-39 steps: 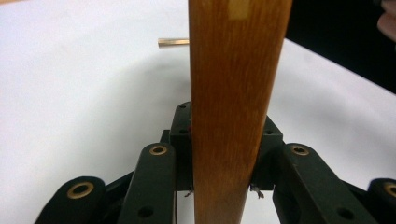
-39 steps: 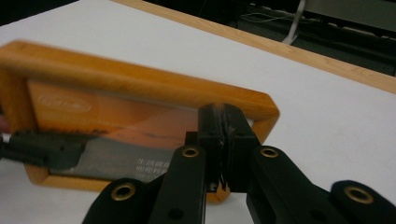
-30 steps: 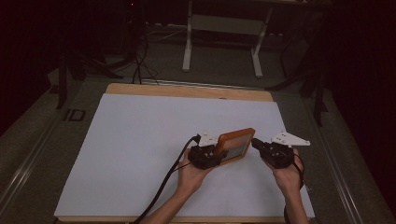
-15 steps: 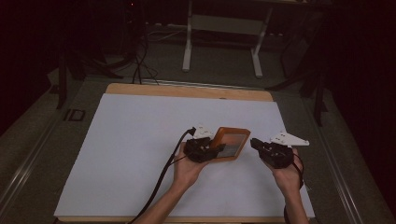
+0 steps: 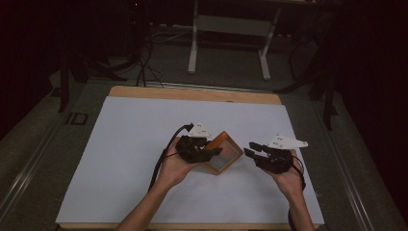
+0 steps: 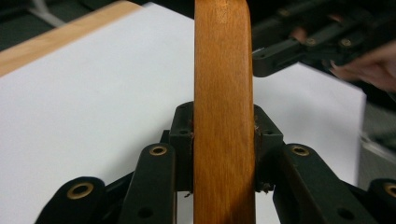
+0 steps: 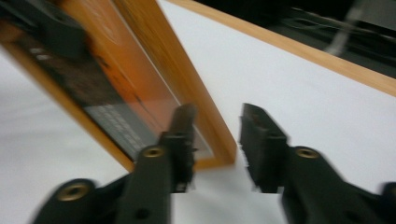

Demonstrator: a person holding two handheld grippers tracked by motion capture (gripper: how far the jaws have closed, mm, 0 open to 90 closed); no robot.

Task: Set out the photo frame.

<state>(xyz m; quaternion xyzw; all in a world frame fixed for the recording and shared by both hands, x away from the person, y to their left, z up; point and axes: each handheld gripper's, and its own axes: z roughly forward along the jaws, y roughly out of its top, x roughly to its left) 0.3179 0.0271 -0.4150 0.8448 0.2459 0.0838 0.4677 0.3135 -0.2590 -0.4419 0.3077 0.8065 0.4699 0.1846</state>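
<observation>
One holder now | left gripper (image 5: 211, 153) clamps wooden frame's (image 5: 226, 151) left edge, lifted tilted over white sheet (image 5: 120, 144) | right gripper (image 5: 251, 150) just opened, jaws wide, frame's corner between | risk: frame pivots, slips.

Wooden frame (image 5: 224, 153) between left claw (image 5: 214, 152) and right claw (image 5: 249, 149), above the table (image 5: 120, 144)

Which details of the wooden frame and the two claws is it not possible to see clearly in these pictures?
- Wooden frame, high view: too small to read what sits behind its glass; the left claw covers one edge.
- Frame, left claw view: edge-on, so its face is hidden, and the bottom border cuts it off.
- Frame, right claw view: blurred, and cut off at the top left.
- Right claw: blurred; I cannot tell whether one tip touches the frame.
</observation>
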